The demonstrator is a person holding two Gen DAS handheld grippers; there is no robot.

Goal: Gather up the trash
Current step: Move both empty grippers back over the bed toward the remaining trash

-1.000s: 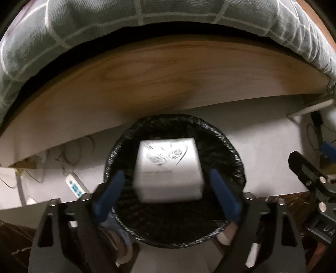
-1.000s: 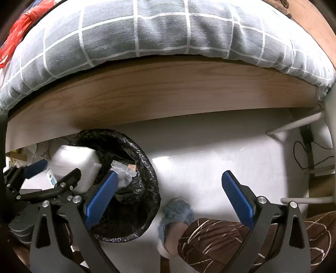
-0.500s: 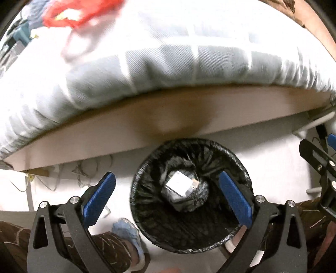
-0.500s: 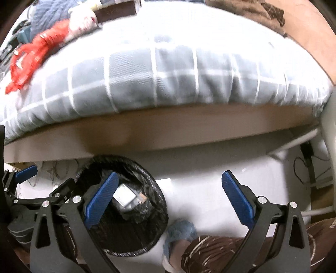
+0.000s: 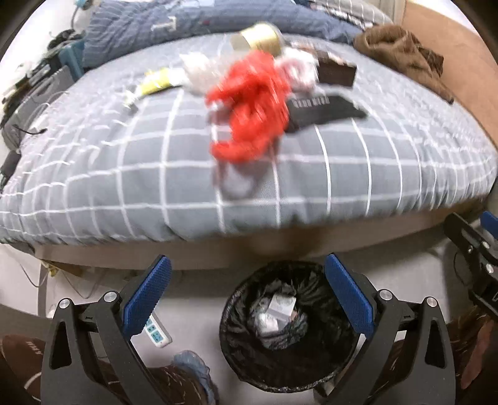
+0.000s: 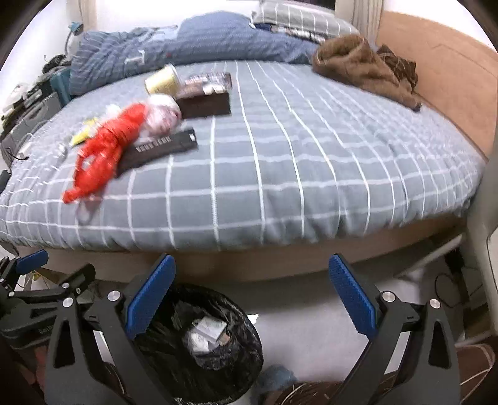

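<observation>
So the white box (image 5: pixel 281 307) that was between the left gripper (image 5: pixel 246 296) pads a second ago is now down in the black-lined trash bin (image 5: pixel 330 367) by the foot edge of the bed (image 5: pixel 342 162). Both it and the right gripper (image 6: pixel 252 299) are spread wide, empty, and lifted. More trash up there: red bag (image 5: pixel 252 106), black packet (image 6: pixel 158 149) with blurry unreadable lettering.

You are in a home bedroom: a bed (image 6: pixel 280 174) under a grey checked quilt fills the view, with pillows (image 6: pixel 305 18) at its head, a brown garment (image 6: pixel 364 67) tossed on it, and a lined bin (image 5: pixel 288 330) and power strip (image 5: pixel 157 331) on the floor.
</observation>
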